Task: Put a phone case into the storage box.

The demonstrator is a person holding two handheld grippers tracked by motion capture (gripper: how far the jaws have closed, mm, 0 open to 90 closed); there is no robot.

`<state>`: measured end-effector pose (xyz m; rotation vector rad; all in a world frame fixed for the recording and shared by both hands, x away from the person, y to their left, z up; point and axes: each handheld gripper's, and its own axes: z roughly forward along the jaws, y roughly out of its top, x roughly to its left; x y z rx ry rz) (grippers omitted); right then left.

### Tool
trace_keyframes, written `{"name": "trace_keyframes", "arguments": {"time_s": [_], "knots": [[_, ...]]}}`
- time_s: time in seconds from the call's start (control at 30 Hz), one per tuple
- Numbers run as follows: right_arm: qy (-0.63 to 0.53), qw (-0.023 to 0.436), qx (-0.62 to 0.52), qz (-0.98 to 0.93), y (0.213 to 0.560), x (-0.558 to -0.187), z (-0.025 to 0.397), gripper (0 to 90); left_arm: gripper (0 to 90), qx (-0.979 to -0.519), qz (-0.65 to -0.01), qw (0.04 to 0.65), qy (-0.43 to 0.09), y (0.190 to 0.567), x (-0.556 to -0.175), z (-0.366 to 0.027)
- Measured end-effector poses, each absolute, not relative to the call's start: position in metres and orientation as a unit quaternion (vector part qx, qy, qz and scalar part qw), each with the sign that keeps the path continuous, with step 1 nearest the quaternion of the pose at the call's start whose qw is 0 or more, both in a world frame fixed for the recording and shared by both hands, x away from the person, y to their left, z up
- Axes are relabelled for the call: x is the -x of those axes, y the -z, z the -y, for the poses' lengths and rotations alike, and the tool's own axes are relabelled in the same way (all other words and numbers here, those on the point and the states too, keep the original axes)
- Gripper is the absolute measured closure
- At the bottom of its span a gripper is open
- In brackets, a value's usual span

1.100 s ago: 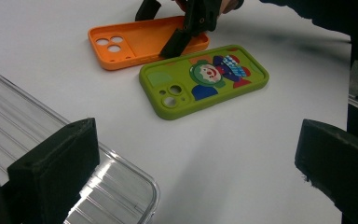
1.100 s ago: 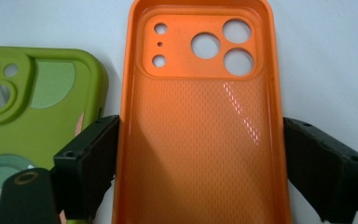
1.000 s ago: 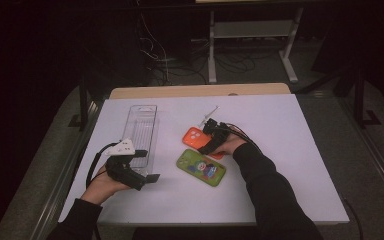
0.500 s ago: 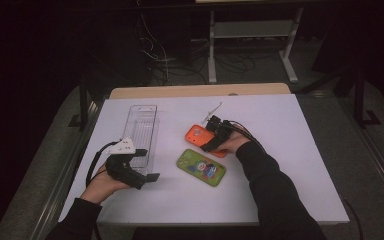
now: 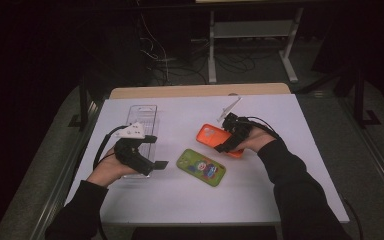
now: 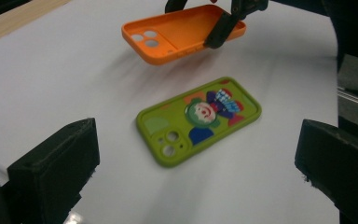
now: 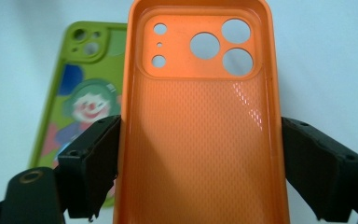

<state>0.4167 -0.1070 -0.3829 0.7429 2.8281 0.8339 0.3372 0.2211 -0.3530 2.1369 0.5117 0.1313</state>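
The right gripper (image 5: 228,140) clamps the orange phone case (image 7: 200,121) lifted above the desk (image 5: 290,190), so carrying and placing it comes next, while the left gripper (image 6: 191,186) hovers open near the green case (image 6: 198,120).

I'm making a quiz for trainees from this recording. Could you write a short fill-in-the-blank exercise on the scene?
1. The right gripper is shut on the ____ phone case.
2. The green phone case bears a picture of a ____.
3. The left gripper has its jaws ____.

Missing words: orange; clown; open
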Motion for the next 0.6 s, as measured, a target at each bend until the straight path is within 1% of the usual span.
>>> {"name": "trace_keyframes", "arguments": {"time_s": [0.13,0.33,0.6], "knots": [[-0.28,0.051,-0.22,-0.933,0.377,-0.407,0.114,15.2,0.0,-0.876,-0.184,0.444,-0.048,0.348,-0.345,-0.206],[-0.28,0.052,-0.2,-0.937,0.371,-0.391,0.118,15.2,0.0,-0.879,-0.158,0.448,-0.04,0.346,-0.358,-0.184],[-0.281,0.039,-0.161,-0.945,0.372,-0.376,0.115,15.2,0.0,-0.903,-0.102,0.418,-0.01,0.348,-0.361,-0.152]]}}
